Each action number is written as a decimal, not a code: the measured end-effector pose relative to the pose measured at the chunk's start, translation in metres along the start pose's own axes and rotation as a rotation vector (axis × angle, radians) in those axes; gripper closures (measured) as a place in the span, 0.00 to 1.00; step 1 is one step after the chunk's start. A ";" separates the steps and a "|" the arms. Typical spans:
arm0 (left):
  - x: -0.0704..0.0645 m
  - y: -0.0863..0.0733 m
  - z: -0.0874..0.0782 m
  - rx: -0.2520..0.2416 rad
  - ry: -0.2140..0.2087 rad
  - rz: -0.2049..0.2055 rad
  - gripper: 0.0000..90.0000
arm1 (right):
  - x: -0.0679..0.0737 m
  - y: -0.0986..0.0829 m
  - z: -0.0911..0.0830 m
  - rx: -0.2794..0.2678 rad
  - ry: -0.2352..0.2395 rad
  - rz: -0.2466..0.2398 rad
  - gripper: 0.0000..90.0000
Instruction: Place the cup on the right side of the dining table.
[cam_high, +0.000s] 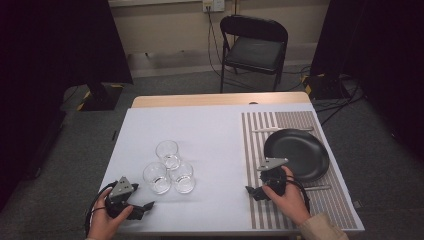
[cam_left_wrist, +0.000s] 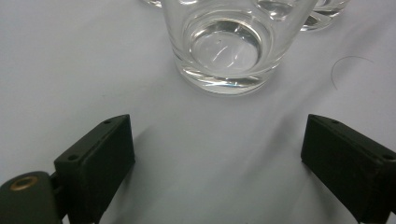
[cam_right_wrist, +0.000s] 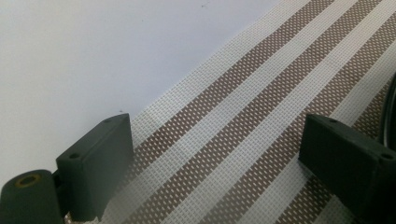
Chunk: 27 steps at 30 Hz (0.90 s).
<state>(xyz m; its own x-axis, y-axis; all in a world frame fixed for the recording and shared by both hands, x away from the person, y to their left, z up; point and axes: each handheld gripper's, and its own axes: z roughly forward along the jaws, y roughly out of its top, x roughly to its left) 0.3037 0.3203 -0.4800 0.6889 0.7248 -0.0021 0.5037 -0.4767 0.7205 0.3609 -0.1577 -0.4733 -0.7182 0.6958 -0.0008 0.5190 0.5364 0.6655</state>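
Left gripper (cam_left_wrist: 217, 163), jaws wide and empty, faces a clear, smooth, probably slippery, breakable glass tumbler (cam_left_wrist: 229, 46); gripping its sidewall seems safest. Right gripper (cam_right_wrist: 215, 168) gapes empty.

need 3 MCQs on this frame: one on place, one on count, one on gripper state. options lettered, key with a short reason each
1. Where does the black plate sit?
A. on the striped placemat
B. on the bare white cloth
C. on the chair

2. How many clear glasses stand on the white cloth?
A. two
B. three
C. five

3. How does the left gripper stand?
A. shut on a glass
B. shut on nothing
C. open, nothing between its jaws

Key:
1 A, the high view shows the plate on the striped mat at the table's right.
2 B, three glasses cluster together in the high view.
3 C, the left gripper view shows the jaws wide apart, the nearest glass ahead of them.
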 end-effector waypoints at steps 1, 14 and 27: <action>0.000 0.000 0.000 -0.001 0.000 -0.001 0.10 | 0.000 0.000 0.000 0.002 0.000 -0.001 0.10; -0.001 -0.001 0.000 -0.004 -0.002 -0.004 0.09 | -0.007 0.017 -0.003 0.066 0.008 0.009 0.16; 0.000 -0.001 0.000 -0.005 -0.003 -0.005 0.09 | -0.005 0.040 -0.005 0.091 0.043 -0.012 0.17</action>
<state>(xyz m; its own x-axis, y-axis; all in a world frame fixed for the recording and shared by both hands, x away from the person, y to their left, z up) 0.3032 0.3202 -0.4806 0.6884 0.7253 -0.0077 0.5044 -0.4710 0.7237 0.3828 -0.1423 -0.4432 -0.7427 0.6692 0.0248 0.5489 0.5872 0.5949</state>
